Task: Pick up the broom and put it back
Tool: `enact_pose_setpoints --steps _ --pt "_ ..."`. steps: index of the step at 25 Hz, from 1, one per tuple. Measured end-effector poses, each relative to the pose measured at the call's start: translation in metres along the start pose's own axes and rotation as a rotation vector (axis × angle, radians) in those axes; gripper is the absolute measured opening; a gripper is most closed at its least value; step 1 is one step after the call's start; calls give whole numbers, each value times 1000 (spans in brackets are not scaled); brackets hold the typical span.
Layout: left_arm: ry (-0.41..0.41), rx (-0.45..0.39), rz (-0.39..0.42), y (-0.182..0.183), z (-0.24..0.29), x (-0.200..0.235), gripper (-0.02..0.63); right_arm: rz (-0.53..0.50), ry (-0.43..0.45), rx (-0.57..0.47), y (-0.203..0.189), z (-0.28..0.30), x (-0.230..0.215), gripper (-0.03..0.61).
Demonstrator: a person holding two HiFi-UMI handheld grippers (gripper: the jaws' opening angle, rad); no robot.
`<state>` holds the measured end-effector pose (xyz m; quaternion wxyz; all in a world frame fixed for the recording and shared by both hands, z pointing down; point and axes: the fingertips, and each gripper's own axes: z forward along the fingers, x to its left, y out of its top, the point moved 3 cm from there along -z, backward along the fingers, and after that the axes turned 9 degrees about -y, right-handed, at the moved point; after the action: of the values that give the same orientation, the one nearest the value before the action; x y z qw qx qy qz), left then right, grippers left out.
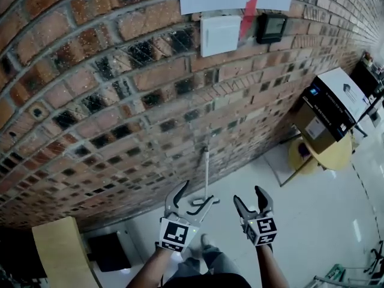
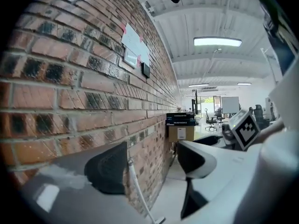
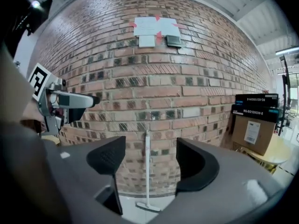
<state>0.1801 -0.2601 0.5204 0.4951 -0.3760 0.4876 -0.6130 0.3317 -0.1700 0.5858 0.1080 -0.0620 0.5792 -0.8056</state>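
Brick wall (image 1: 120, 101) backs upright broom (image 1: 206, 170); boxes (image 1: 329, 110) on yellow table (image 1: 331, 156) nearby.

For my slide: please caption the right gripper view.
Open right gripper aimed at a broom leaning on a brick wall.

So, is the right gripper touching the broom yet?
Apart. The right gripper view shows the broom standing at the brick wall, well beyond its open fingers.

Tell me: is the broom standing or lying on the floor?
Standing: the broom rises against the brick wall, head on the floor.
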Motion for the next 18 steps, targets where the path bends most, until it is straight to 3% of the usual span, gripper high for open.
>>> enact_pose_setpoints --steps 7,10,15,18 --pt "-51 40 -41 -44 49 1 345 41 85 98 -74 60 -2 345" --pt "-38 76 -69 -67 58 9 345 66 129 135 -103 107 11 345" --pt "-13 142 -74 -91 60 25 339 -7 183 211 -131 197 39 345" --pt "24 155 -80 -95 51 40 339 26 193 244 -139 242 53 325"
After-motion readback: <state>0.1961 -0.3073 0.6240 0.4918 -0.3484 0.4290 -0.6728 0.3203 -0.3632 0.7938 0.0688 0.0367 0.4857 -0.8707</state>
